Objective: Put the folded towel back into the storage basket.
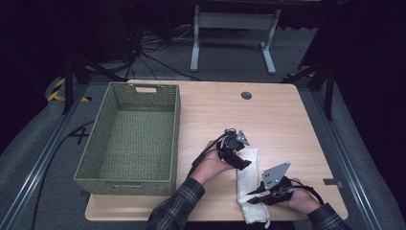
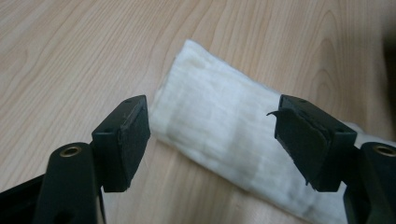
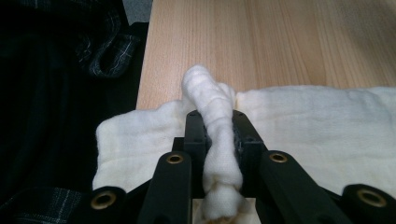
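Your right gripper (image 1: 254, 195) is clamped on a bunched ridge of the white cloth (image 1: 249, 177), which lies folded into a long strip on the table (image 1: 277, 120) near its front edge, to the right of the woven basket (image 1: 129, 139). In the right gripper view the fabric is squeezed into a thick roll between the 2 jaws, so that hold looks firm; keep it steady and low so the pinned end does not drag toward the table's edge.

Your left gripper (image 2: 212, 140) stands wide over the far end of the strip, with nothing between its jaws. Its view shows the cloth's rounded end running diagonally beneath the 2 pads (image 2: 133, 140), apart from both. The step in hand looks like taking that free end for another fold or for lifting the cloth toward the basket.

To do it well, I would:
1. Square the jaws across the strip so both pads meet fabric, not wood.
2. Come down close to the end, taking all layers at once; a shallow bite on the top layer alone would likely let the fold open.
3. Close fully before lifting, then raise both ends together so the middle does not sag and unroll.

The basket stands empty and well apart from the cloth.
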`<state>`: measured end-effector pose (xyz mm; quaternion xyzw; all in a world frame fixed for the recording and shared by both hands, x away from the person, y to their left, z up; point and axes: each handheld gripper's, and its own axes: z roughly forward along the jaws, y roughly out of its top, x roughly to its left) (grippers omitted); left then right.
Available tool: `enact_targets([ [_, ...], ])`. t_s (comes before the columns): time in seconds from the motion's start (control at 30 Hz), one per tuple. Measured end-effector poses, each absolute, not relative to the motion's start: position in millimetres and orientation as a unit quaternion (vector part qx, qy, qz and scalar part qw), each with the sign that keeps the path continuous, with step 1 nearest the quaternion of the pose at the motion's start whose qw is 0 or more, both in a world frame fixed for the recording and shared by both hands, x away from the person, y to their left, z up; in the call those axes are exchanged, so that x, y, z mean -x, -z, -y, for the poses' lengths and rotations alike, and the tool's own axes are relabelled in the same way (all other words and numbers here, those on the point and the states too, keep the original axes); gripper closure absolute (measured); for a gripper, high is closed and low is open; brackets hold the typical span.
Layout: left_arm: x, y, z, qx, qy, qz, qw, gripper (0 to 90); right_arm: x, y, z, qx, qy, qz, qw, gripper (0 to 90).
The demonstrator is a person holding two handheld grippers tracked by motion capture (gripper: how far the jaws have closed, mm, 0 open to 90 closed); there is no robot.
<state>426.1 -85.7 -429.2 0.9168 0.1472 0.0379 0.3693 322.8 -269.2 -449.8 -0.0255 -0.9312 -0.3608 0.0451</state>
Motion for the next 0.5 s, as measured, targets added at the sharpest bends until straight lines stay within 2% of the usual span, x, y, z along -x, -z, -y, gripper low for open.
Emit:
enact_targets([
  [0.37,-443.6,451.8,104.7,-0.931,-0.029,-0.135,0.337,27.3,-324.1,449.9,269.4,0.027,0.36,0.931,0.052,79.8],
  [0.5,-440.4,455.7,107.2,-0.934,-0.026,-0.129,0.331,33.6,-324.2,449.7,269.5,0.028,0.36,0.931,0.052,79.8],
])
